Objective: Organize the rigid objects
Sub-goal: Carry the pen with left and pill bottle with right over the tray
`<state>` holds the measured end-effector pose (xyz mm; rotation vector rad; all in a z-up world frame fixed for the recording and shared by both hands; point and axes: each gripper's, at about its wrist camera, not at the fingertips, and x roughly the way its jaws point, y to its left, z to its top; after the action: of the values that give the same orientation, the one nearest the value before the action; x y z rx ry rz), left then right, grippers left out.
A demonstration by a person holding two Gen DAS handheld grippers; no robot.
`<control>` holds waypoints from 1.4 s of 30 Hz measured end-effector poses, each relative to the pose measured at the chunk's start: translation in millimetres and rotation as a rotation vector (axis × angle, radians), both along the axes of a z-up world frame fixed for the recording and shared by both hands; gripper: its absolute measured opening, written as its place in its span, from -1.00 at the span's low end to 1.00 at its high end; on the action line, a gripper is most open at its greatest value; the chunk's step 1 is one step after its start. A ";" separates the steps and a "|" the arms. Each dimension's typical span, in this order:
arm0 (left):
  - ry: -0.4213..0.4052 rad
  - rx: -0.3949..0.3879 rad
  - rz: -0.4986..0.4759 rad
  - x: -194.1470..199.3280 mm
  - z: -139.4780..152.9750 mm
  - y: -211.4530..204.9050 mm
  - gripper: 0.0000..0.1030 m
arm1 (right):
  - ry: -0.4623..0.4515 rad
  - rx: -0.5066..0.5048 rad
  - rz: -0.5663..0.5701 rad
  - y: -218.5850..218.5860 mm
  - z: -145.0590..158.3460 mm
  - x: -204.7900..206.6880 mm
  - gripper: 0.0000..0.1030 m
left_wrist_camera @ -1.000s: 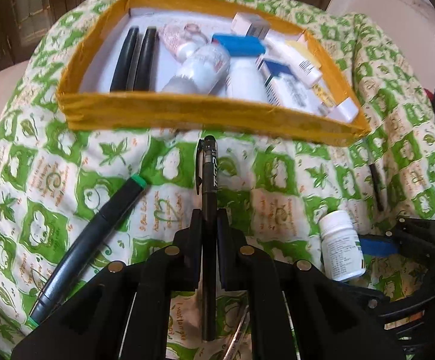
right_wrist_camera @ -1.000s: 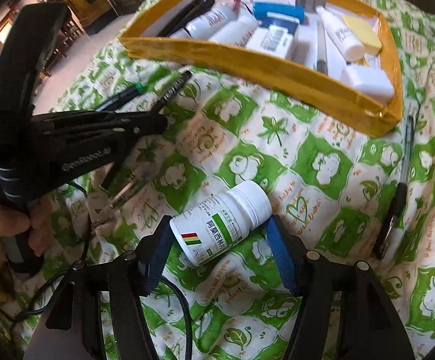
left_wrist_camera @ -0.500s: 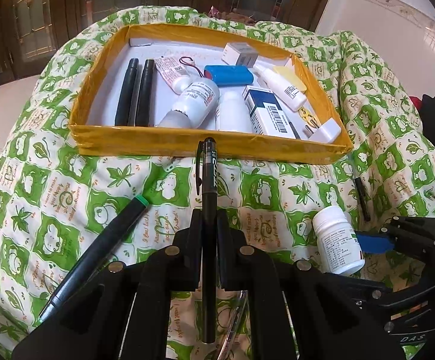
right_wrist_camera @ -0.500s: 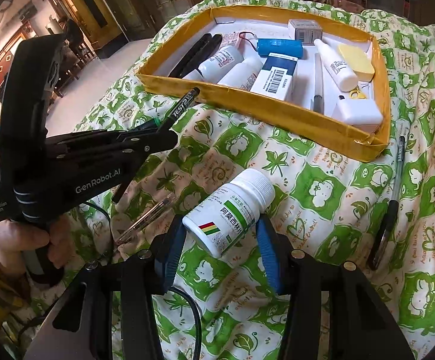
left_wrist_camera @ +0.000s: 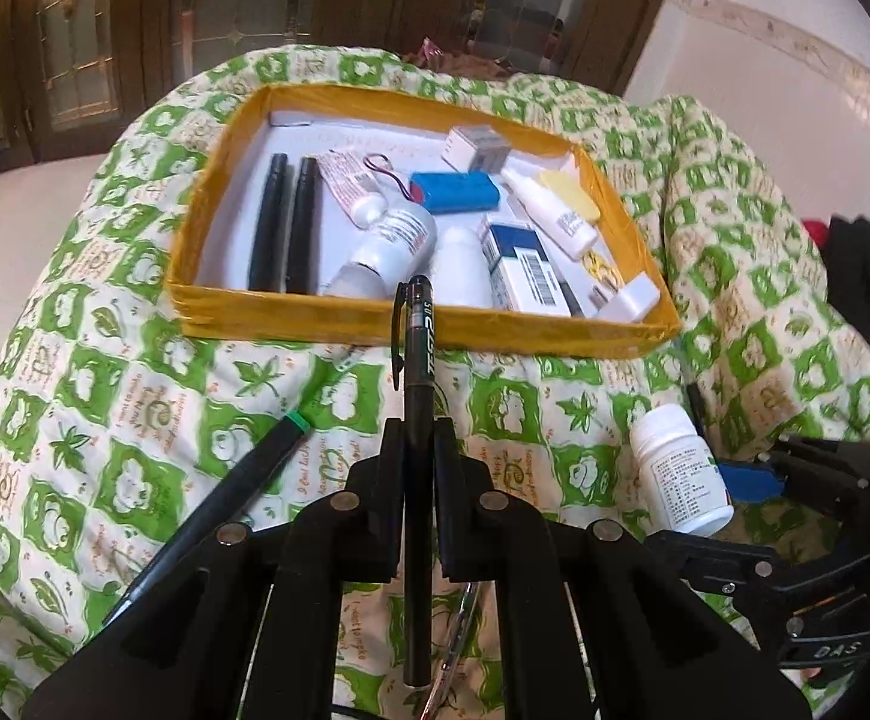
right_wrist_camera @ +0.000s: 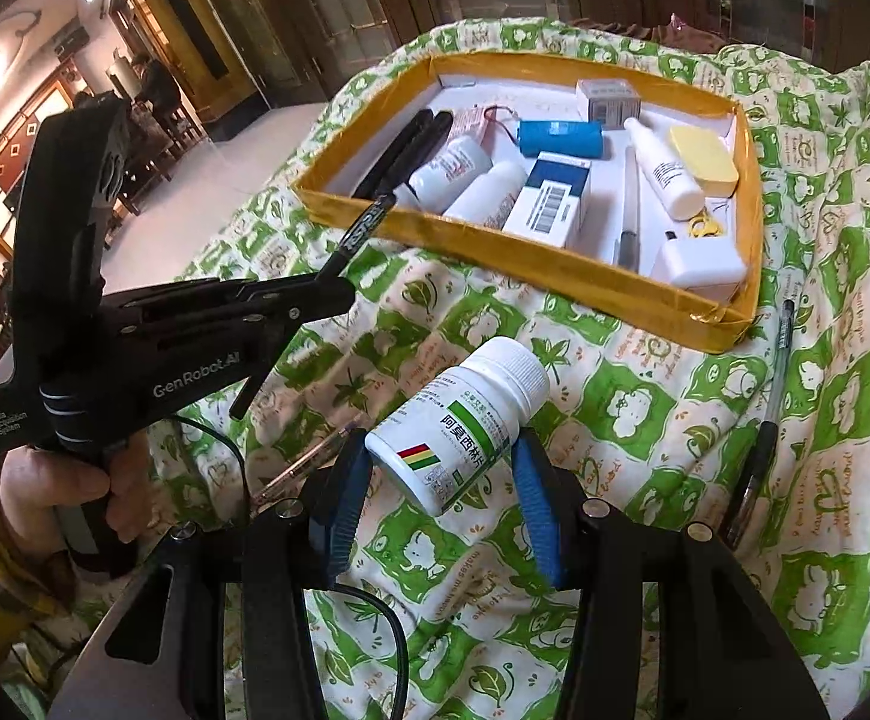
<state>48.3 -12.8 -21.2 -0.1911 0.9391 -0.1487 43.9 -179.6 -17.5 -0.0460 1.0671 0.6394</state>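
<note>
My left hand-held gripper is pinching a black pen tight. My right hand-held gripper is squeezing a white pill bottle. The yellow tray is sitting ahead of both.

dark wooden glazed doors, pale tiled floor, white wall.

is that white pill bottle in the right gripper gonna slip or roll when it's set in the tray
The white plastic pill bottle with a green-striped label looks smooth and round, so it may twist between the right gripper's blue fingers. Laid on its side in the yellow-rimmed tray, it would probably roll until it meets another item. It seems rigid and likely light.
</note>
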 end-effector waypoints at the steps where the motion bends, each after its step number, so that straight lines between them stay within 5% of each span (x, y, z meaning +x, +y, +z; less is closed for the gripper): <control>1: -0.001 -0.014 0.011 0.0 1.5 3.7 -0.88 | 0.000 0.003 -0.004 -0.8 0.7 0.4 -0.16; 13: -0.044 -0.008 0.061 -4.5 32.7 27.0 -0.88 | 0.002 0.017 -0.024 -3.5 4.6 3.5 -0.16; 25: -0.076 0.042 0.050 22.2 62.8 31.2 -0.88 | -0.091 0.037 -0.055 -19.4 37.8 18.6 -0.16; 42: 0.008 0.032 0.042 124.4 41.4 36.1 -0.88 | -0.111 -0.033 -0.024 -27.8 31.3 127.7 -0.16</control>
<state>172.7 23.3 20.2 -0.1819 0.9446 -0.0943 171.6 -207.4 13.8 -0.0956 0.9696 0.5910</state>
